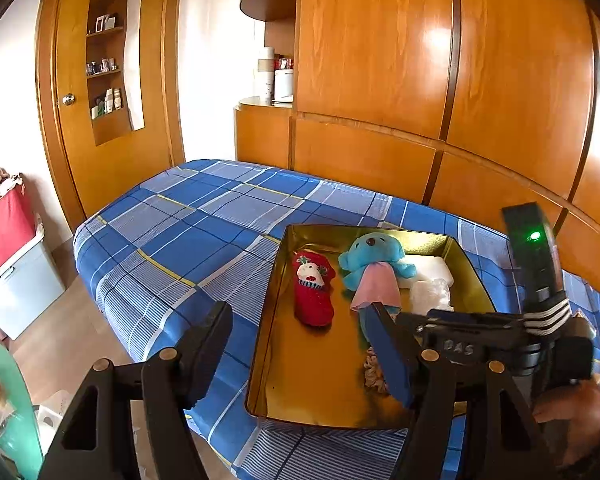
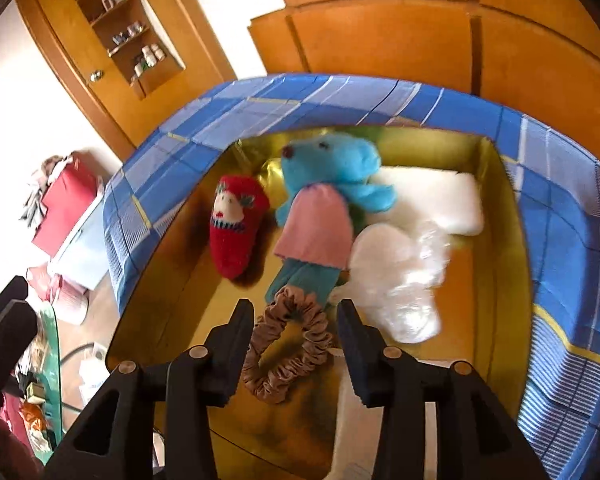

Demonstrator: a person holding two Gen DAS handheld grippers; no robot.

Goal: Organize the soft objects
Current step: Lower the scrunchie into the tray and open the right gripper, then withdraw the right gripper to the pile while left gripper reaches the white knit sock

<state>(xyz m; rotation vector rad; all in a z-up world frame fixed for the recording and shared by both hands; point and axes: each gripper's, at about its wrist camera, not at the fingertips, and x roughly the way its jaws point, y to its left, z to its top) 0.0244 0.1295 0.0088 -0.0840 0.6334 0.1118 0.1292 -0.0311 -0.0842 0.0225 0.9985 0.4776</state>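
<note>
A: Four soft things show in the gold tin (image 1: 466,268) from the left wrist view: a red sock (image 1: 313,294), a blue bear (image 1: 374,264), a white pad (image 1: 434,268) and a crinkly white bundle (image 1: 432,292). All of it sits on the plaid bed (image 1: 172,232). The left gripper (image 1: 300,354) hangs spread wide with nothing between its fingers, over the tin's near left edge.

B: And the other tool?

A: There, the right gripper (image 1: 476,344) reaches in from the right, low over the tin's near end; a ruffled scrap peeks beside it.

B: From the right wrist view?

A: The right gripper (image 2: 296,344) stands parted, and a tan scrunchie (image 2: 288,352) lies on the tin floor between its fingers, touching the bear's feet. I can't tell whether the pads touch it. I'd judge this step to be placing or picking that scrunchie; next calls for either a clean lift away or a gentle close on the ring.
</note>
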